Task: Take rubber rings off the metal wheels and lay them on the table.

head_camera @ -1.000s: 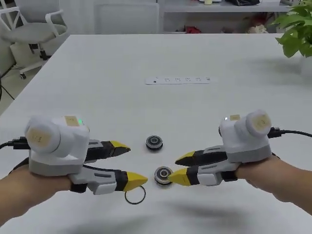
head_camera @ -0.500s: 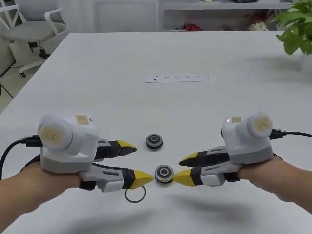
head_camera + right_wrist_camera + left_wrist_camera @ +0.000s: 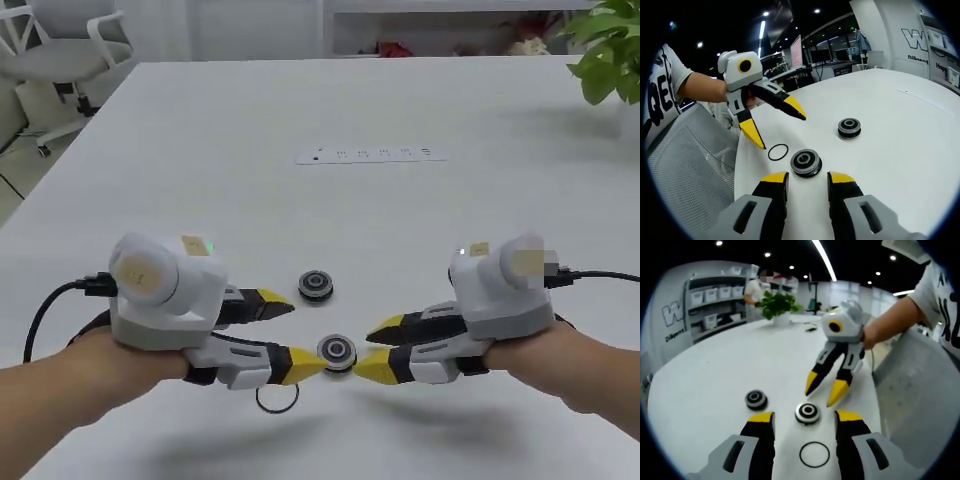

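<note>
The white table (image 3: 200, 150) carries all parts. Left gripper (image 3: 305, 337): jaws released, empty. Right gripper (image 3: 364, 349): jaws released, empty. The lower tips of both flank one metal wheel (image 3: 336, 352) near the table's near edge; contact cannot be confirmed. A second wheel (image 3: 316, 285) lies just beyond it. One loose rubber ring (image 3: 800, 455) lies flat, closer to the near edge, under the left gripper.
</note>
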Demonstrator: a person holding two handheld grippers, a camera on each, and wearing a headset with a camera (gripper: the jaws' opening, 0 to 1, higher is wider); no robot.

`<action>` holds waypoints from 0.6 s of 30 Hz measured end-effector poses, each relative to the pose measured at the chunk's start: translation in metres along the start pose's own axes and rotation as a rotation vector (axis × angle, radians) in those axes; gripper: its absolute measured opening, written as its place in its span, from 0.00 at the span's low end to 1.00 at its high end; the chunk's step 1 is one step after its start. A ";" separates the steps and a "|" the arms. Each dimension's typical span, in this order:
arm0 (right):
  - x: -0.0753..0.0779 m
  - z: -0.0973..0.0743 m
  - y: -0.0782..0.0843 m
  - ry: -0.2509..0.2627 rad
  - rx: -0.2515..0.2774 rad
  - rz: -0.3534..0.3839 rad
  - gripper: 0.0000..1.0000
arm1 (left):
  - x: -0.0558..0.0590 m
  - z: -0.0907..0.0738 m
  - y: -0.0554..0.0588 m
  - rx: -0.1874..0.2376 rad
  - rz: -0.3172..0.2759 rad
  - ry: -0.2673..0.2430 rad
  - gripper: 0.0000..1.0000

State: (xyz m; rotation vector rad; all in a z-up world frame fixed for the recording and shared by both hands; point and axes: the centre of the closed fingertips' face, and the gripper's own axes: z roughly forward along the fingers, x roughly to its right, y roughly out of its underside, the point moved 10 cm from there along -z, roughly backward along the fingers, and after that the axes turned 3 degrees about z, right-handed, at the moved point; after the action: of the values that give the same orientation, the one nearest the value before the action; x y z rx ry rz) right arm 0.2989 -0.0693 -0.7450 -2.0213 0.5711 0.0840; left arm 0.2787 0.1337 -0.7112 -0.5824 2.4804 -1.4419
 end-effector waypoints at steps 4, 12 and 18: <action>0.000 0.001 0.001 0.001 -0.002 0.002 0.28 | 0.002 0.006 0.001 -0.009 0.003 0.013 0.48; 0.002 0.001 0.003 0.002 -0.001 0.010 0.28 | 0.005 0.016 0.002 -0.026 0.007 0.030 0.46; 0.001 0.001 0.004 0.000 -0.003 0.013 0.28 | 0.007 0.023 0.003 -0.038 0.002 0.042 0.43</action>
State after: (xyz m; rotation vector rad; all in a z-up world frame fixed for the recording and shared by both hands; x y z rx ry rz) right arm 0.2985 -0.0701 -0.7494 -2.0202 0.5847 0.0928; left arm 0.2803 0.1146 -0.7253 -0.5618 2.5448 -1.4236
